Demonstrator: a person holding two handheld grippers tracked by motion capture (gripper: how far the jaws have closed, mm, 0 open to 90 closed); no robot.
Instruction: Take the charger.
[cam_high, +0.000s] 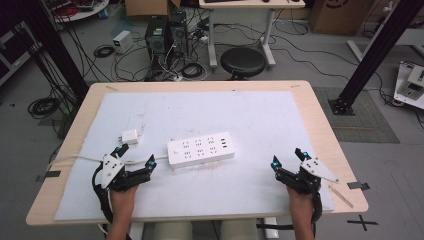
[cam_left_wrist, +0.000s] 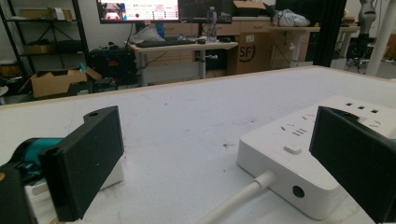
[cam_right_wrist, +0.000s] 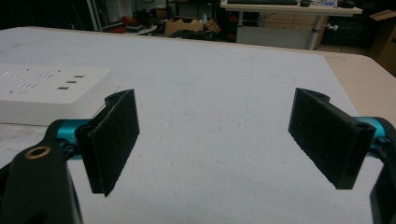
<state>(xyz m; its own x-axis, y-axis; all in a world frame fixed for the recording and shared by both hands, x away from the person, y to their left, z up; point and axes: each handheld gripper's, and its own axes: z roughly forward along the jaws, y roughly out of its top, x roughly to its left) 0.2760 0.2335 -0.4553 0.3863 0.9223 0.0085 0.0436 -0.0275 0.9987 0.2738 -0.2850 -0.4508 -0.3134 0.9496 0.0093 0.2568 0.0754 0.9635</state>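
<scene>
Nothing picked up yet, both grippers idle near the power strip.

Left gripper (cam_high: 134, 161) wide and empty, power strip (cam_high: 201, 149) just right of its jaws, white plug adapter (cam_high: 129, 136) just ahead; right gripper (cam_high: 289, 160) wide, empty, well apart; plugging in apparently left.

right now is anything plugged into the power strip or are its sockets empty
Empty: the power strip lies flat with every socket on its top face bare. The white charger sits apart on the mat, to its left in the high view.

White mat (cam_high: 260, 185) covers wooden table (cam_high: 325, 135). Black stool (cam_high: 243, 62) on floor past far edge. PC towers (cam_high: 165, 34), cable clutter far left. Cardboard boxes at back.
</scene>
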